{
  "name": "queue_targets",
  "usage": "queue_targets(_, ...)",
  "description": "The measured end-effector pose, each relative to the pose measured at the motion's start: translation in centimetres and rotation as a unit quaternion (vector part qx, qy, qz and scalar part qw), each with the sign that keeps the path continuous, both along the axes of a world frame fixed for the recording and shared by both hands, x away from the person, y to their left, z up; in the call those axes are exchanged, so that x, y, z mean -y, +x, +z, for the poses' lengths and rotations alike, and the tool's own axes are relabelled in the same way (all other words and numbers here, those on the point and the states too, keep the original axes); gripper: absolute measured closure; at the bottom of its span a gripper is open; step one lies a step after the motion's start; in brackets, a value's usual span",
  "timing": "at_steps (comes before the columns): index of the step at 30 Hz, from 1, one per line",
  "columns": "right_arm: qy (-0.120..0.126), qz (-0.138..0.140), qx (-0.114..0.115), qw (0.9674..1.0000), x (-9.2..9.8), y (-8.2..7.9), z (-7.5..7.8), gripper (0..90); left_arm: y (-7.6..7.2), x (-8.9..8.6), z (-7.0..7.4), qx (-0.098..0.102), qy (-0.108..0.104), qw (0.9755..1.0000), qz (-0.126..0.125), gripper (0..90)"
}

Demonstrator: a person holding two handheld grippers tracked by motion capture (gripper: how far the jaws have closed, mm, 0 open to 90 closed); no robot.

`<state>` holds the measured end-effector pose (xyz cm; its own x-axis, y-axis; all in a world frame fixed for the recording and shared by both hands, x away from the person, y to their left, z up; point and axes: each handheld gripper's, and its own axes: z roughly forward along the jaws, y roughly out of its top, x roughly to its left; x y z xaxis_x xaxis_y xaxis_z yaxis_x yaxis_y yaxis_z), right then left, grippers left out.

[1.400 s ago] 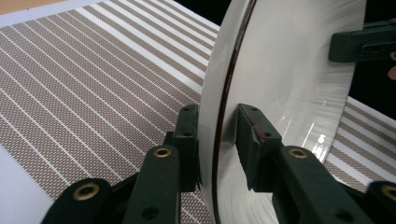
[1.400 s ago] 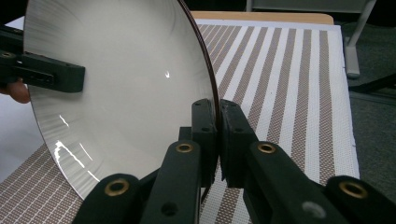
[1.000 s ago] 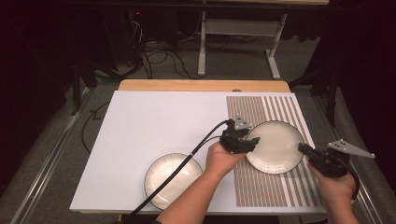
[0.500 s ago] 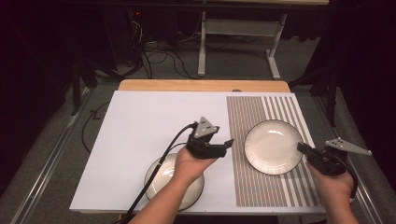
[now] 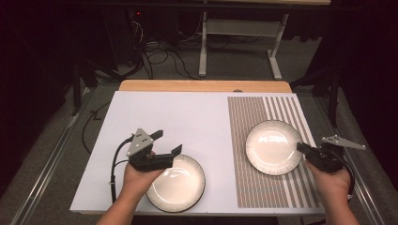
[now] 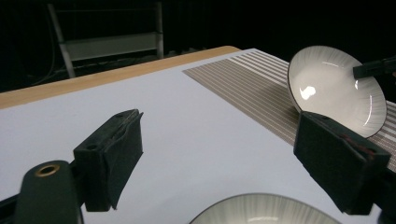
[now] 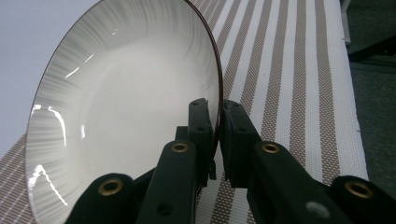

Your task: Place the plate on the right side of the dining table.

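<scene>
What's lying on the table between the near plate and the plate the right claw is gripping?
Nothing: in the high view, between the near plate and the plate gripped by the right claw lies bare white table and striped mat.

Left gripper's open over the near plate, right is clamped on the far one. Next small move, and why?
Probably lower the left gripper so its fingers straddle the near plate's rim, then close. Its jaws have just been opening with nothing between them, while the right gripper already pinches the far plate's rim.

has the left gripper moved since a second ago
Yes. The left gripper has gone from the plate on the striped mat leftward to the near plate on the white sheet, its jaws just opening, nothing between them.
</scene>
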<state>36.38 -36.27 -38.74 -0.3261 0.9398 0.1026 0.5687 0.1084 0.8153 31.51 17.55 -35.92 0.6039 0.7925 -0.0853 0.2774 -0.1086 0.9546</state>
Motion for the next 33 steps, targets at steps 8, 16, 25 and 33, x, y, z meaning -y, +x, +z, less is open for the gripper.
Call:
queue_targets(8,-0.011,-0.020,-0.013,0.9996,-0.1,0.5,-0.4,84.7,-1.4,-3.3,-0.8,0.008,0.011,0.9998,0.017,15.2)
queue_targets(16,0.008,-0.046,-0.032,0.9984,0.1,1.5,-1.1,85.1,-1.3,-3.9,-1.8,0.002,0.016,0.9998,0.014,15.4)
queue_targets(25,0.026,-0.061,-0.052,0.9965,0.3,2.8,-2.0,85.2,-1.3,-3.9,-1.9,0.003,0.022,0.9996,0.016,15.4)
queue_targets(33,0.021,-0.063,-0.057,0.9962,0.3,3.3,-2.5,84.7,-1.2,-3.9,-2.0,0.006,0.021,0.9996,0.018,15.5)
